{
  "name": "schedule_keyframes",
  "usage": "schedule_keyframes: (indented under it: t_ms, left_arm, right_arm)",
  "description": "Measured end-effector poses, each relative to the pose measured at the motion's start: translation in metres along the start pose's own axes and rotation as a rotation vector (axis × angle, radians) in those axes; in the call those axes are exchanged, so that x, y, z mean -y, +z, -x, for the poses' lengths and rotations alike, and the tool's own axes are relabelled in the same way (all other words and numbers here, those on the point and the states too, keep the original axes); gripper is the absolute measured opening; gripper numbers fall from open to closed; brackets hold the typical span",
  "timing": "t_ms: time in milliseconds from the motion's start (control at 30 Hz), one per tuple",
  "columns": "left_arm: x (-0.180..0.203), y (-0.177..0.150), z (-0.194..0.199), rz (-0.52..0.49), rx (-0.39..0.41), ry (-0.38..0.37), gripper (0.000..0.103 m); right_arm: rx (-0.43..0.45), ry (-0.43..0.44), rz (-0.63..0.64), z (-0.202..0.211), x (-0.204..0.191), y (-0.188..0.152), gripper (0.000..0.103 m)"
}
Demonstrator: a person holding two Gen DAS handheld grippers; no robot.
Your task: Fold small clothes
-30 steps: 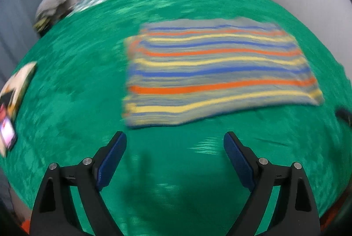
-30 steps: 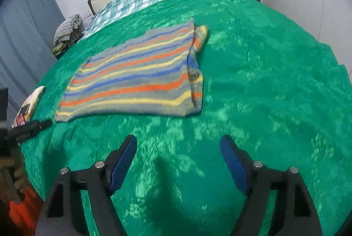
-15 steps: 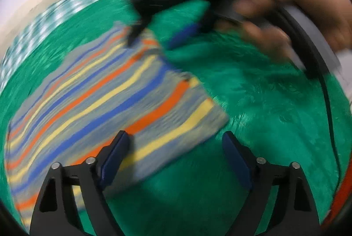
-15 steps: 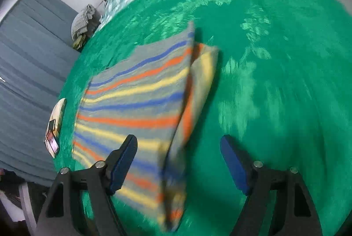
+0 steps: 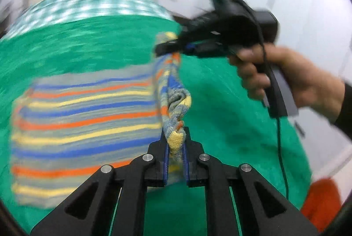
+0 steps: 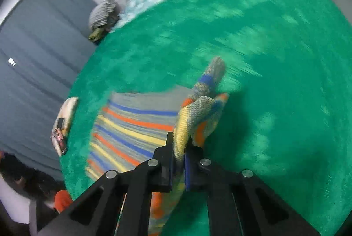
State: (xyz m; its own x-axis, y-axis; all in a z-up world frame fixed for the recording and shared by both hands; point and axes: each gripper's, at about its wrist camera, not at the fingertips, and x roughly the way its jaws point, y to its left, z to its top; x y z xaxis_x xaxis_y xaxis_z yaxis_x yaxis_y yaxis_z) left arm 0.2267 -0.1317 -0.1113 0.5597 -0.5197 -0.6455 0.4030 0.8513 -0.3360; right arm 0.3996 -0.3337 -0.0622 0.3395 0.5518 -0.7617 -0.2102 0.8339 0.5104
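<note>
The left gripper (image 5: pixel 175 143) has just closed its jaws, and they now pinch a bunched edge of the striped knit garment (image 5: pixel 88 117), whose flat part spreads to the left of the claw over the green bedspread (image 5: pixel 220 126). Up and to the right, a person's hand (image 5: pixel 286 82) holds the right gripper (image 6: pixel 178 154); its jaws have just closed too, clamped on what looks like the same raised edge, though blur softens it.
</note>
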Motion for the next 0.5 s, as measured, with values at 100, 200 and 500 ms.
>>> schedule_keyframes:
  t_ms: [100, 200, 500]
  left_arm:
    - [-0.056, -0.007, 0.034, 0.143, 0.009, 0.065, 0.009]
    - [-0.092, -0.019, 0.051, 0.223, 0.005, 0.131, 0.009]
    - [-0.159, -0.067, 0.064, 0.375, -0.129, 0.299, 0.049]
  right_arm:
    - [-0.008, 0.057, 0.063, -0.031, -0.059, 0.011, 0.007]
    - [-0.041, 0.084, 0.112, -0.083, -0.114, 0.016, 0.007]
    - [-0.138, 0.127, 0.111, -0.200, -0.177, 0.001, 0.028]
